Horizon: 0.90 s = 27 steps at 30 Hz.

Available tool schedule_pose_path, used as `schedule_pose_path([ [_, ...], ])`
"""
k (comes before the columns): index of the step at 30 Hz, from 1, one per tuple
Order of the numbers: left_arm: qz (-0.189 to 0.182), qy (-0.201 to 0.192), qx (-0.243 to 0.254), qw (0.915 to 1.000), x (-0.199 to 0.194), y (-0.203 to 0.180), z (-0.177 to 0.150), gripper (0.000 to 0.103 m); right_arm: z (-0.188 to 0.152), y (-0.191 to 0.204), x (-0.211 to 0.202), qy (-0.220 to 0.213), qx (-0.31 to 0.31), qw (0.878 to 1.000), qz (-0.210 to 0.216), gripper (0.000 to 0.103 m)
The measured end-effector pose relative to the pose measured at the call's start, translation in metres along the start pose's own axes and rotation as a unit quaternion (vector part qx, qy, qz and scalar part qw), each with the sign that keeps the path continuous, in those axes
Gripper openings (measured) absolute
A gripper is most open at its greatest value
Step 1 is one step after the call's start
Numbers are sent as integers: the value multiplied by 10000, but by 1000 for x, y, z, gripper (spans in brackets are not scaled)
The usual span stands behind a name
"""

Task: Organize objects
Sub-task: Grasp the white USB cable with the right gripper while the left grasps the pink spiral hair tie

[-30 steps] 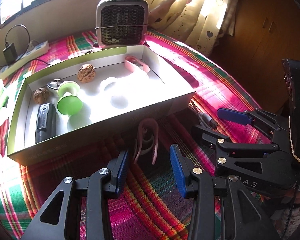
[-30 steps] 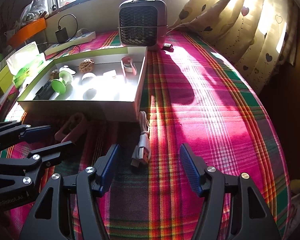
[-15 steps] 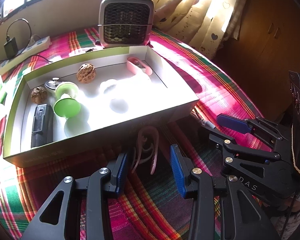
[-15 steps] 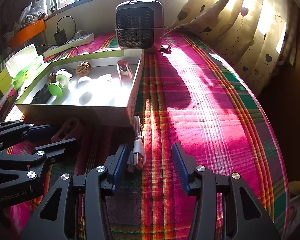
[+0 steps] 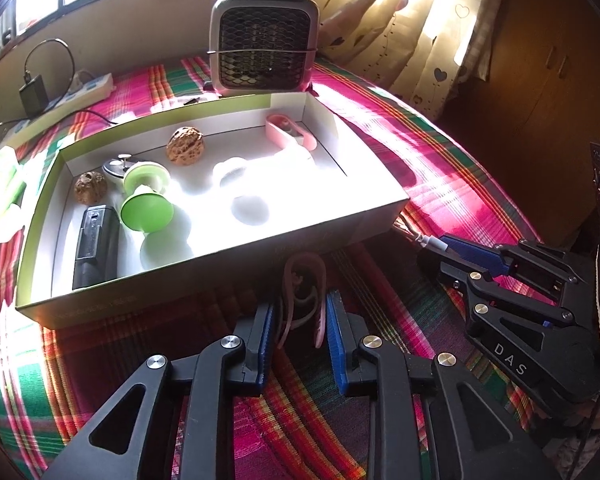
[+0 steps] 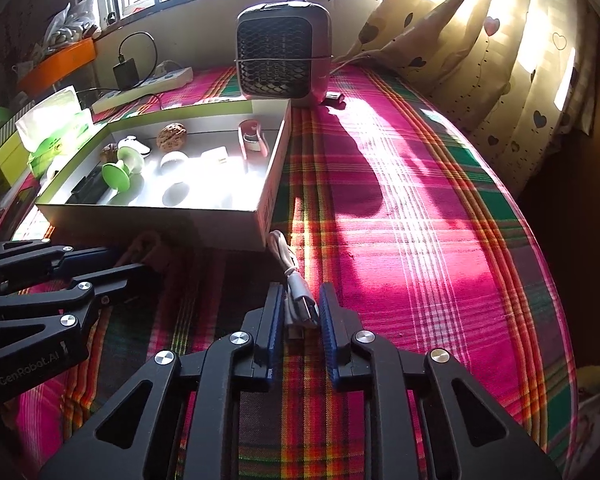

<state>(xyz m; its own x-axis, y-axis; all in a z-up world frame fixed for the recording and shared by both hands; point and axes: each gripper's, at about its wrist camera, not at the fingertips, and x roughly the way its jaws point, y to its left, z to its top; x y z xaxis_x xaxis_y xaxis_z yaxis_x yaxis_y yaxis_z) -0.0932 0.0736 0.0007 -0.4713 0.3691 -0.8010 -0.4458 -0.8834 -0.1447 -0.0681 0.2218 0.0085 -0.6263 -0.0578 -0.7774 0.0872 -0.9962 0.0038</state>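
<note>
Both jaws have just closed, left gripper (image 5: 300,326) on the clip (image 5: 302,292), right gripper (image 6: 299,322) on the cable (image 6: 296,294); lift straight up over the box (image 5: 220,264) wall before releasing.

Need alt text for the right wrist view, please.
The right gripper is shut on a coiled white USB cable lying on the plaid tablecloth, just in front of an open box of small items. The left gripper shows at left.
</note>
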Motion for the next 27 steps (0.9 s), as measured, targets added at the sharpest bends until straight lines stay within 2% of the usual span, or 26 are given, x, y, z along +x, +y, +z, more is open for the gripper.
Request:
schedule_pose_path([
  [27, 45, -21, -76, 10000, -2, -1, -1, 21, -1, -1, -2, -2, 35, 10000, 53, 18],
])
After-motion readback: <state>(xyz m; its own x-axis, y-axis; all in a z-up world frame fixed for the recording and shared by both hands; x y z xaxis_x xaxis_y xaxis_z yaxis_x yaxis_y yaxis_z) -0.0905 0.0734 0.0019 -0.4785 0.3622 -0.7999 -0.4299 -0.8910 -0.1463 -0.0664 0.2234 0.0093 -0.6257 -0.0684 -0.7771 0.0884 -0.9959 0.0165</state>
